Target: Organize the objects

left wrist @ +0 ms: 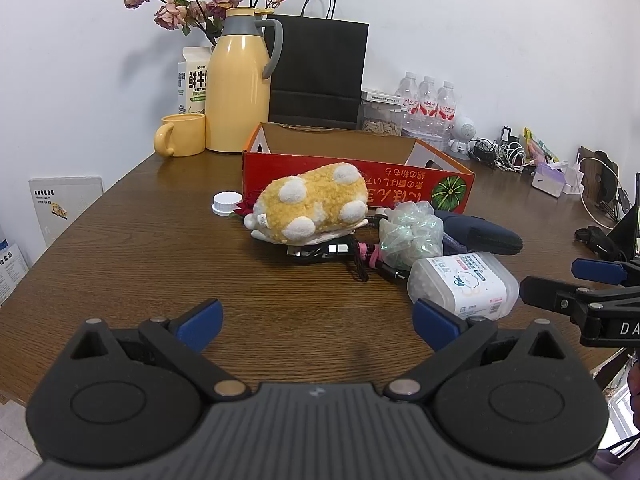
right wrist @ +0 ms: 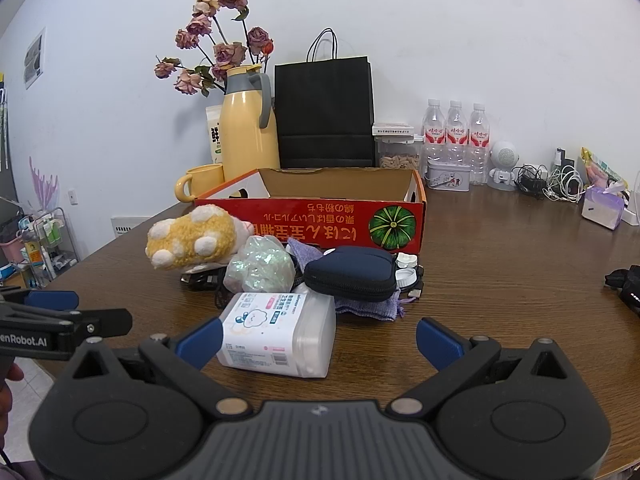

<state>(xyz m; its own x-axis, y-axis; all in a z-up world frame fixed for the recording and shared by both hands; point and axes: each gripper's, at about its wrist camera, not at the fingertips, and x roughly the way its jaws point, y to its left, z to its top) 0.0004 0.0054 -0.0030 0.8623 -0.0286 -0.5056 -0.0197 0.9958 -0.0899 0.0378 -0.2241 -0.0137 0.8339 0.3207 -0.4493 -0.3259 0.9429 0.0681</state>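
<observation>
An open red cardboard box (left wrist: 352,178) (right wrist: 316,222) stands mid-table. In front of it lies a pile: a yellow plush toy (left wrist: 312,204) (right wrist: 192,238), a crinkled iridescent bag (left wrist: 412,234) (right wrist: 260,266), a navy zip pouch (left wrist: 480,232) (right wrist: 352,278), a clear plastic cotton-swab box (left wrist: 464,284) (right wrist: 280,332), black cables (left wrist: 340,254) and a white cap (left wrist: 226,203). My left gripper (left wrist: 318,326) is open and empty, short of the pile. My right gripper (right wrist: 318,340) is open, its left pad (right wrist: 200,340) beside the swab box.
A yellow thermos (left wrist: 238,84), yellow mug (left wrist: 180,135), milk carton (left wrist: 192,80), dried roses, black paper bag (left wrist: 318,68), snack jar and three water bottles (right wrist: 456,136) line the back wall. Chargers, cables and tissues (right wrist: 602,208) sit at right. A lavender cloth (right wrist: 368,306) lies under the pouch.
</observation>
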